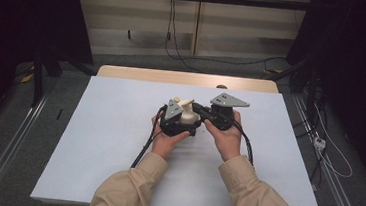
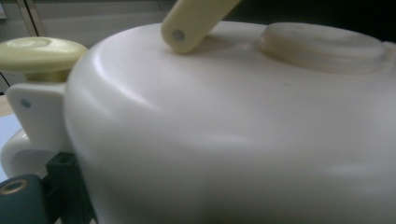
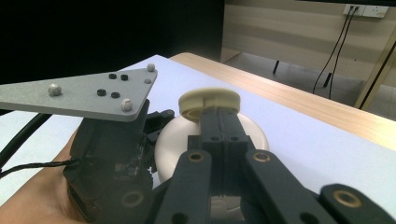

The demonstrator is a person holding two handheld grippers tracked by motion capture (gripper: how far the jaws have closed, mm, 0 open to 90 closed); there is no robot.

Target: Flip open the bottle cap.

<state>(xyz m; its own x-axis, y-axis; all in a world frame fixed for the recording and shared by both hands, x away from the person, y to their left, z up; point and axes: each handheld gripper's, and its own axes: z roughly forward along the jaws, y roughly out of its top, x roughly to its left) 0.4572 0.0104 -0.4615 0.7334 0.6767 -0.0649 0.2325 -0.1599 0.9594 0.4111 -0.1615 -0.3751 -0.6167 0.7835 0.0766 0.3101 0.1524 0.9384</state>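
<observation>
**High view: two grippers met on a cream pot at mid-table**

A smooth, rounded cream plastic pot (image 1: 188, 116) with a pale yellow knob (image 3: 209, 101) sat mid-table (image 1: 107, 141), well clear of every edge. The right gripper (image 3: 219, 122) had its jaws closed together just below the knob. The left gripper (image 1: 174, 124) pressed against the pot; its jaw opening could not be told.

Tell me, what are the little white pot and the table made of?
The pot looks like smooth plastic: cream-white, softly glossy, with moulded edges and a paler yellow knob. It could be glazed, though. The table looks like light wood along its edge, under a matt pale-blue sheet, maybe paper or plastic.
</observation>
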